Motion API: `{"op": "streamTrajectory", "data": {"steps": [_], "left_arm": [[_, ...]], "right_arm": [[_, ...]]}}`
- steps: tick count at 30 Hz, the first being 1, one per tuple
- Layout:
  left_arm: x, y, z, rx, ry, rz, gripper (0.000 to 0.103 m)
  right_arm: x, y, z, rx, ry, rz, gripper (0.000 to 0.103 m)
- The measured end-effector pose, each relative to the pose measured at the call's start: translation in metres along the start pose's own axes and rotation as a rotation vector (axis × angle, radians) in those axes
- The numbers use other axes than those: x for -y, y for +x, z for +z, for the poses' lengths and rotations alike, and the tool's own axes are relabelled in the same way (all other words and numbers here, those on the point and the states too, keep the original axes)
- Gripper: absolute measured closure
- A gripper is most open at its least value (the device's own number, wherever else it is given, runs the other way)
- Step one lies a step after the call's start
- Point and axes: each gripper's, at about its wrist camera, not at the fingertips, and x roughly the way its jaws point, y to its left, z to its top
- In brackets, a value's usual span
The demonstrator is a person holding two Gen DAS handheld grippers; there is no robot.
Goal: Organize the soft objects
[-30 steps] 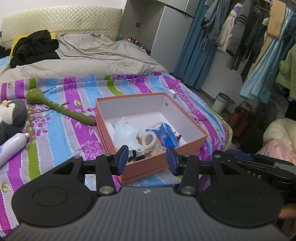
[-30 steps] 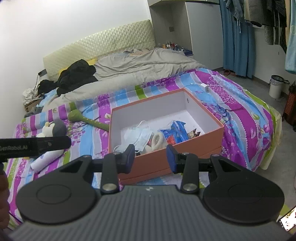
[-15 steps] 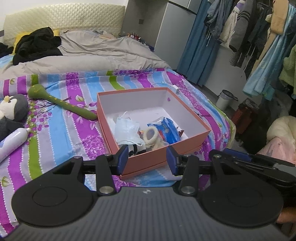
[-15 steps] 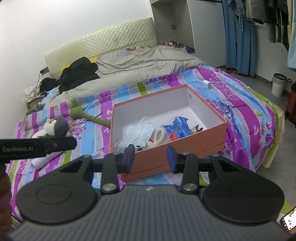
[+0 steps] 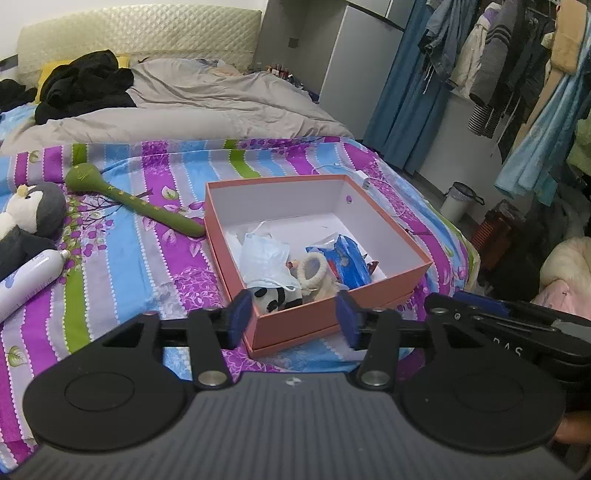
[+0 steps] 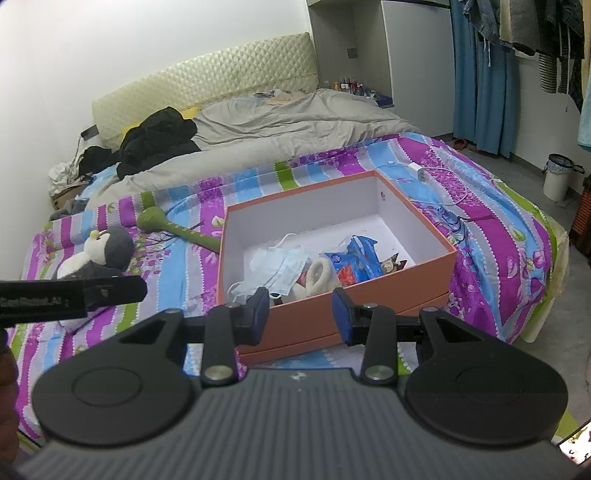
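Jaws: left gripper (image 5: 293, 319) and right gripper (image 6: 300, 316) both parted wide, holding nothing.
Location: penguin plush (image 6: 98, 256) on bed (image 6: 498, 236), left of orange box (image 6: 369, 299).
Handling: likely light, compressible; pinch the body.

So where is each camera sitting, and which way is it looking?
Left wrist view: sits on the left tongs, open and empty, above the bed's foot, looking toward the headboard over the orange box; the other tool shows at right.
Right wrist view: sits on the right tongs, also open, facing the same way; the left tool's black bar shows at left.
Both views share the box, the penguin toy and the green stick.
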Motion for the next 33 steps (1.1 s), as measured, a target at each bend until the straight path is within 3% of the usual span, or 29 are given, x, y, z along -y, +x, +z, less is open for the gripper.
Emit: {"op": "streamTrajectory", "data": {"steps": [3,4,9,14,33], "left_arm": [[-0.002,0.002,0.001,0.003,-0.011,0.031,0.016],[-0.002,0.002,0.001,0.005,-0.015,0.035,0.013],[-0.004,0.002,0.003,0.014,-0.01,0.053,0.003],[-0.004,0.001,0.003,0.019,0.004,0.067,0.0],[-0.002,0.004,0.003,-0.003,0.03,0.11,0.0]], "right_arm": [[0.005,0.003,0.002,0.001,0.012,-0.012,0.017],[0.007,0.003,0.002,0.005,0.021,-0.014,0.013],[0.009,0.006,0.004,-0.002,0.005,-0.036,0.012],[0.005,0.008,0.002,-0.007,-0.012,-0.036,0.011],[0.0,0.014,0.002,-0.029,-0.027,-0.043,0.011]]}}
